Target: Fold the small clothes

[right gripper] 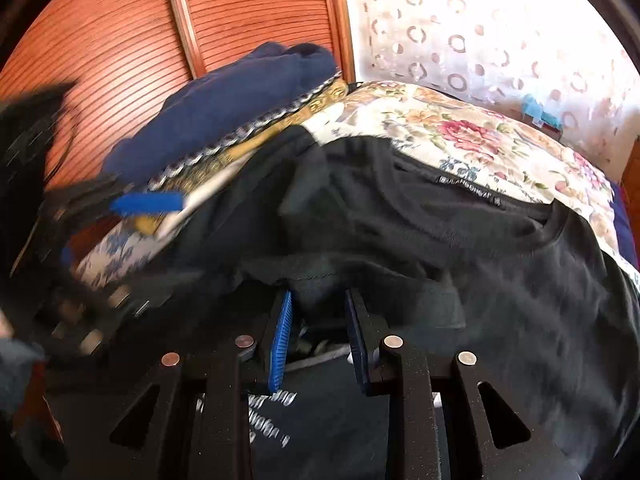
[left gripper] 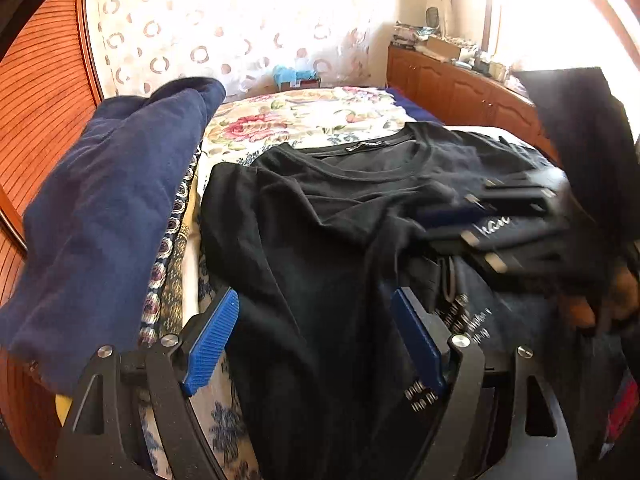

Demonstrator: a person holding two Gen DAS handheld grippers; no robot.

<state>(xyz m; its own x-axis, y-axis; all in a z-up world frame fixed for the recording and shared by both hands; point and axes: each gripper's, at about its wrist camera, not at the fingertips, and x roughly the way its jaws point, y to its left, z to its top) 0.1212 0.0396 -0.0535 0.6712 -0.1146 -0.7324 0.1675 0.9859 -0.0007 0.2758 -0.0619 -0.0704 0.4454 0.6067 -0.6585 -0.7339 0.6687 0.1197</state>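
Observation:
A black t-shirt (left gripper: 320, 220) lies spread on the bed, collar toward the far end, with white lettering near its right side. My left gripper (left gripper: 314, 340) hovers over the shirt's near left part. Its blue pads (left gripper: 212, 340) stand wide apart and nothing is pinched between them. In the right wrist view the black t-shirt (right gripper: 460, 240) fills the middle, and my right gripper (right gripper: 319, 320) is shut on a bunched fold of it. The right gripper (left gripper: 500, 220) also shows blurred at the shirt's right side in the left wrist view. A blurred blue pad (right gripper: 148, 202) of the left gripper appears at the left.
A navy garment (left gripper: 100, 220) is heaped at the bed's left edge on a patterned cloth (left gripper: 172, 240). The floral bedspread (left gripper: 300, 116) stretches behind the shirt. Louvred wooden doors (left gripper: 40, 100) stand on the left, and a cluttered wooden cabinet (left gripper: 460, 84) on the right. A person's dark sleeve (left gripper: 580, 140) hangs at the right.

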